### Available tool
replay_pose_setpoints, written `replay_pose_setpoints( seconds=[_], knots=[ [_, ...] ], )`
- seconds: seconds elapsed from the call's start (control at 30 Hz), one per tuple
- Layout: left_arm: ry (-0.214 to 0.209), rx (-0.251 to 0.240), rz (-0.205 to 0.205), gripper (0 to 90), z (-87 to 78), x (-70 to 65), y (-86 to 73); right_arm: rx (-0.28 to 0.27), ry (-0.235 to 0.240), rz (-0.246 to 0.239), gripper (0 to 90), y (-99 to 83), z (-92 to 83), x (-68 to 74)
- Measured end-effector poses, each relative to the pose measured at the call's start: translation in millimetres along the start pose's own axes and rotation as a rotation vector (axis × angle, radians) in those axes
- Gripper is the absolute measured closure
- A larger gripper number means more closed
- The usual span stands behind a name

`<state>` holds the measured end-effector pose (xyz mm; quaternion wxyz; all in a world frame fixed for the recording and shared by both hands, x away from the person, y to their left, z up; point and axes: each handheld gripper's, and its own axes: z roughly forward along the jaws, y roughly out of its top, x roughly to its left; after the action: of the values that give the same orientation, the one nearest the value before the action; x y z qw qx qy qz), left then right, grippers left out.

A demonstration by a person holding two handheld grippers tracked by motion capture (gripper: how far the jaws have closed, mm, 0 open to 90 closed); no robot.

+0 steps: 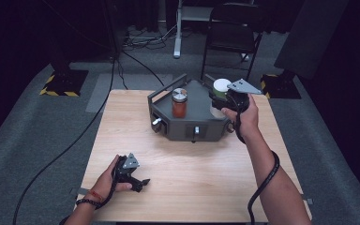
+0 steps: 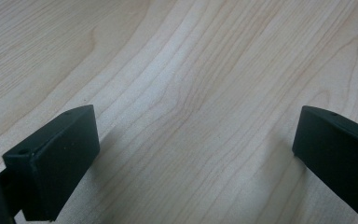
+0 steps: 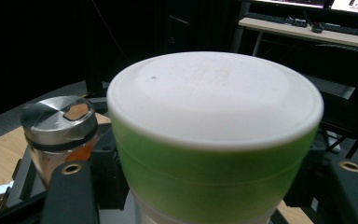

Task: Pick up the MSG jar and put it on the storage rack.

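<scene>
At the lower left of the high view, the left gripper (image 1: 132,174) rests on the wooden table (image 1: 192,173), its jaws wide apart with nothing between them. In the middle, a red jar (image 1: 179,103) stands in the dark tray (image 1: 187,127). At the right, the right gripper (image 1: 221,99) squeezes the green jar (image 1: 221,87) over the tray's right side

- A pale wooden square table (image 1: 187,187) fills the lower centre of the high view, under even overhead light.
- Grey carpet floor (image 1: 23,140) surrounds it, darkening toward the upper corners.
- A black folding metal chair (image 1: 232,33) stands at upper centre-right.
- Yellow-and-black striped stand bases (image 1: 63,83) sit at upper left and at right.
- Black cables (image 1: 140,40) trail across the floor at top.
- A long light desk (image 3: 307,35) crosses the upper right of the right gripper view.
</scene>
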<state>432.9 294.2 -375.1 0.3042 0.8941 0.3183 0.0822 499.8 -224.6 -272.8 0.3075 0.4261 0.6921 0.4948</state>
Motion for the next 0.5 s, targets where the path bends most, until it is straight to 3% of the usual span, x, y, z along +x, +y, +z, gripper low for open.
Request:
replay_pose_setpoints(
  seconds=[0.5],
  knots=[
    [0.0, 0.001, 0.001, 0.1, -0.1, -0.1, 0.1, 0.013, -0.003, 0.019, 32.9, -6.4, 22.5, 1.3]
  ],
)
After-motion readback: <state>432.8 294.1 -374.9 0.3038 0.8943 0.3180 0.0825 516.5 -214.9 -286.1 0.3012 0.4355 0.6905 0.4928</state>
